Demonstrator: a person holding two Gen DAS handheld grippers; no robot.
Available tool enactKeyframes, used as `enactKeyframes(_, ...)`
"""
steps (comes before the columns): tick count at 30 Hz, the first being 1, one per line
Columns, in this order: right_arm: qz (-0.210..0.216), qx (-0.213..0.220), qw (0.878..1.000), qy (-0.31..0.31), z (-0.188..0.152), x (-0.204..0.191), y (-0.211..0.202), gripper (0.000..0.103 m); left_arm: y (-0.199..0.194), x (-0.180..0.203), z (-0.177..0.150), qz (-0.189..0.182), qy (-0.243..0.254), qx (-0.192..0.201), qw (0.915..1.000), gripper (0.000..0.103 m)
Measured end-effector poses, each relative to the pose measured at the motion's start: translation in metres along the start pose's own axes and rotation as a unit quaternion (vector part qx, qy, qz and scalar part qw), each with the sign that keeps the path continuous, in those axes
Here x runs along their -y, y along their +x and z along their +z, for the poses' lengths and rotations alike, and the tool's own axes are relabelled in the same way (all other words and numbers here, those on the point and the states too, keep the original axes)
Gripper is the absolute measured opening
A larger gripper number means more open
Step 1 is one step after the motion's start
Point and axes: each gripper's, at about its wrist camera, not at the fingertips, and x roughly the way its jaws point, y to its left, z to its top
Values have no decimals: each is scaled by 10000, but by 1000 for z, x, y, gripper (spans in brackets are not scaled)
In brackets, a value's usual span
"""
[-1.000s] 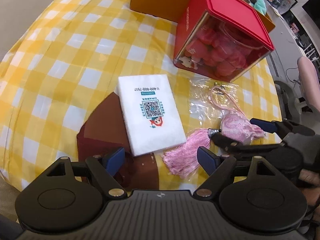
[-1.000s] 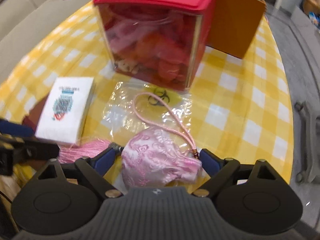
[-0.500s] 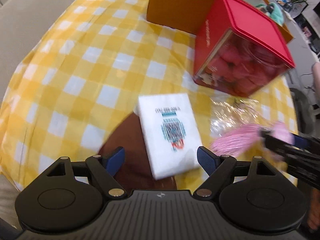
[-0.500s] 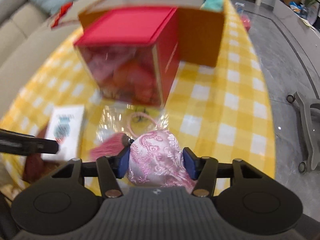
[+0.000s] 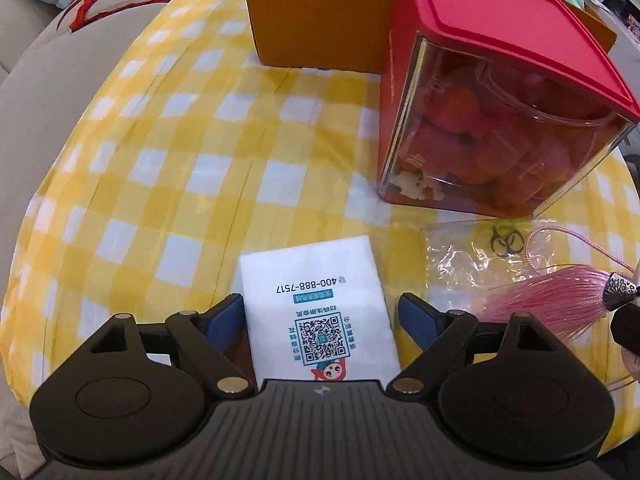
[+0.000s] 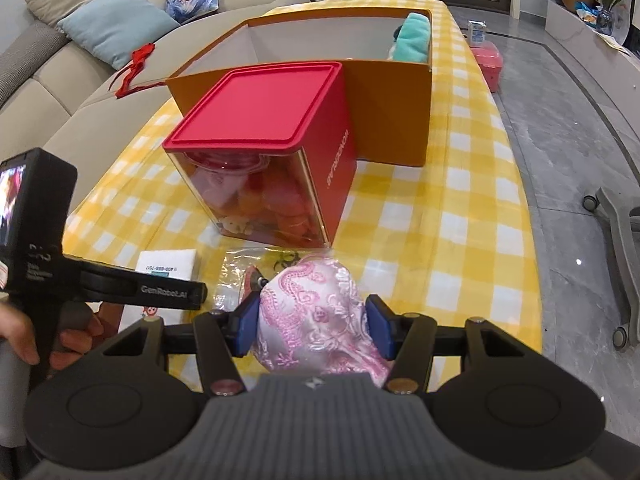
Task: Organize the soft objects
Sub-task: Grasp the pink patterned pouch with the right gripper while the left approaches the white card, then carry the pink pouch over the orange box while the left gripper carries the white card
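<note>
Currently right gripper (image 6: pixel 312 326) fingers clench the pink pouch (image 6: pixel 316 316), left gripper (image 5: pixel 320 320) fingers spread over the tissue pack (image 5: pixel 320 312); next, likely carry pouch to orange box (image 6: pixel 392 120).

We hold the left hand-held gripper (image 5: pixel 320 320) low and level, its blue pads (image 5: pixel 224 322) spread wide apart with nothing pinched between them. Seen from the right wrist, our left hand (image 6: pixel 24 336) wraps its handle at about 9 o'clock, fingers curled round the grip. Our right hand-held gripper (image 6: pixel 312 320) is raised, its pads (image 6: pixel 246 322) pressed in from 9 and 3 o'clock against what it carries.
</note>
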Motion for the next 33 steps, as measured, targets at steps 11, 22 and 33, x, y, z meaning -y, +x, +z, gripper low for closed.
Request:
enactKeyframes(11, -2, -52, 10000, 65, -1, 4, 3, 56, -5, -2, -6, -85, -126, 221, 9996, 94)
enactKeyframes(22, -38, -159, 9998, 96, -4, 1, 8, 56, -10, -8, -6, -285, -191, 218, 9992, 72)
enactKeyframes(33, 101, 22, 9997, 223, -1, 6, 1, 56, -49, -10, -11, 142, 101, 904, 9957, 73)
